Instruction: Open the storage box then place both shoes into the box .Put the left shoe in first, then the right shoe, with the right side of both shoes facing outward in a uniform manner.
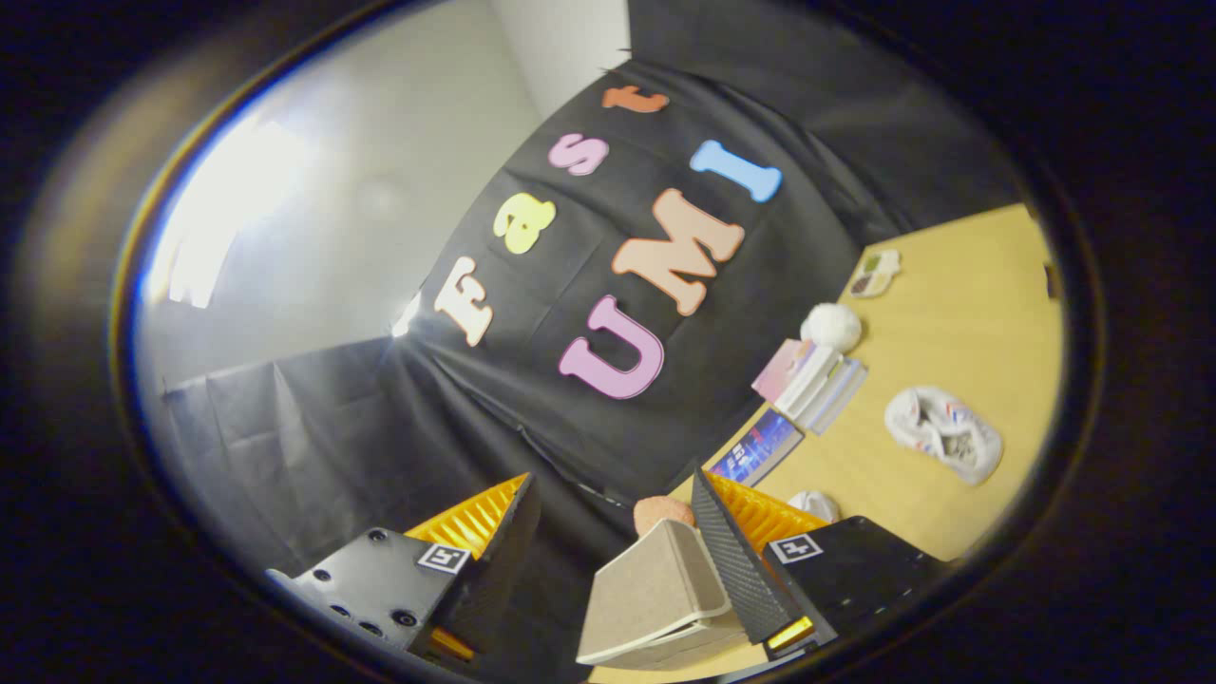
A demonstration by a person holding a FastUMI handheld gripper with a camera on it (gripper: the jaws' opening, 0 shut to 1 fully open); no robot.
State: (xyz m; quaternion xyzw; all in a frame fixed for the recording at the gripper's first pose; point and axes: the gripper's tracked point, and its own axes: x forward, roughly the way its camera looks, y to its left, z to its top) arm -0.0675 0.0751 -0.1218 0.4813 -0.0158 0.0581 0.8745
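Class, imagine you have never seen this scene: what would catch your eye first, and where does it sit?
The open gripper fills the foreground, its black fingers with orange ribs spread wide, and a beige flat-sided box lies between them against the right one. Beyond, on the pale wooden table, rests a white sneaker with red and blue stripes, near a leaning stack of books.

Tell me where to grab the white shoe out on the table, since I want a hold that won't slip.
Judging by its pose, the white shoe lies on the wooden table with its opening facing up. Come from above with the hand-held gripper, now open and tilted, and pinch one side wall at the collar, one finger inside the opening.
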